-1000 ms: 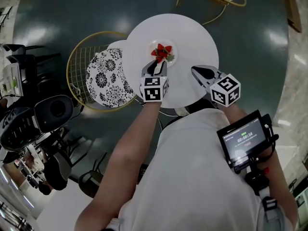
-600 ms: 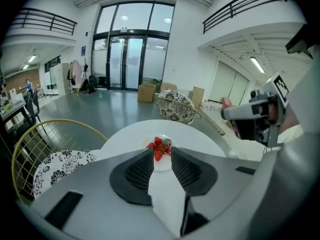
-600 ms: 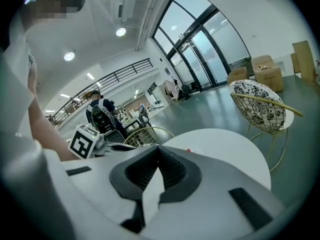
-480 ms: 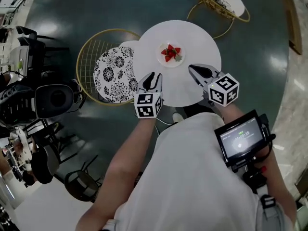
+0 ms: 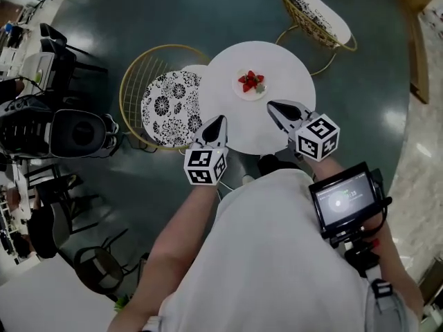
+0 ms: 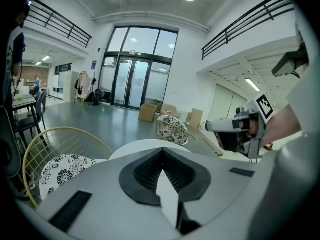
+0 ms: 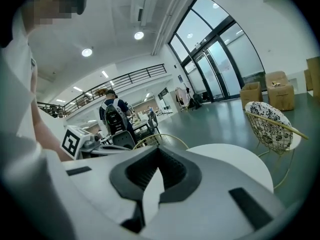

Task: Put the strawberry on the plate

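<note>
**As Strawberry Is Resting on Plate, Both Grippers Are Hovering Clear**

While the strawberry is lying on the small white plate near the middle of the round white table, a person is holding two grippers over the table's near edge, well apart from the fruit. The left gripper is bringing its jaws fully together with nothing between them. The right gripper is likewise showing its jaws pressed together and empty, as its own view is making plain. A wire chair with a flower-patterned cushion is standing just beside the table on the left.

Judging by how things are lying, the placing is looking done. Should the fruit need shifting, it is likely weighing very little and giving under pressure: soft flesh that is apt to bruise, with a skin that may be slippery. A light pinch across the broad red shoulders, just below the green leaves, is appearing the safest hold. The leaves themselves are probably tearing away too readily to trust.
</note>
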`<state>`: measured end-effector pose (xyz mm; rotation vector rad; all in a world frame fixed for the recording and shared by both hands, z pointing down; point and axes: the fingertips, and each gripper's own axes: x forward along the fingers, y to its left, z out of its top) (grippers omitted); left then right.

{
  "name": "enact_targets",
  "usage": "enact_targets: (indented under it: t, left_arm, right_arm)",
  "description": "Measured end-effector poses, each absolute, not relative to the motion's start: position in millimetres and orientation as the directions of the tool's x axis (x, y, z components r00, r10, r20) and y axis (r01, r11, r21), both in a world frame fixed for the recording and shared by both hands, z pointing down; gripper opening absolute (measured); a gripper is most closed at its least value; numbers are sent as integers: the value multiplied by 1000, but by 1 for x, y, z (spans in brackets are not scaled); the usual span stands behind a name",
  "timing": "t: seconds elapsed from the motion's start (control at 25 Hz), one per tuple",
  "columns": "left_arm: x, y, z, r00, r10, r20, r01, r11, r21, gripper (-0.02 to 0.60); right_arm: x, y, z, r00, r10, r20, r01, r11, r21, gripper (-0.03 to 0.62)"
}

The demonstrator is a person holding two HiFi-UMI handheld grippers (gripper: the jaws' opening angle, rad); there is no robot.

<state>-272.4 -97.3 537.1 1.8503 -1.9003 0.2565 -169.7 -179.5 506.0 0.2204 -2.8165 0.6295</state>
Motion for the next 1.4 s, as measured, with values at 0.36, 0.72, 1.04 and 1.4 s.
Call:
enact_targets:
  t: [0.36, 0.72, 1.04, 1.4]
  left_arm:
    - [-259, -60, 507, 63, -927, 369, -974, 25, 227, 8]
    - [-232, -41, 505, 116, -933, 342, -972, -36, 231, 8]
    - [-206, -38, 529, 166, -919, 358, -968, -82, 237, 7]
    - [-182, -36, 519, 205, -909, 364, -963, -120, 242, 8]
  right_arm:
    - [-159, -141, 470, -972, -90, 215, -160, 930, -331, 6]
    - [-124, -115, 473, -970, -121, 212, -184, 932, -311, 6]
    - [-103, -110, 495, -966, -144, 216, -209, 926, -314, 6]
    - [-87, -106, 486, -963, -159, 219, -224, 922, -317, 6]
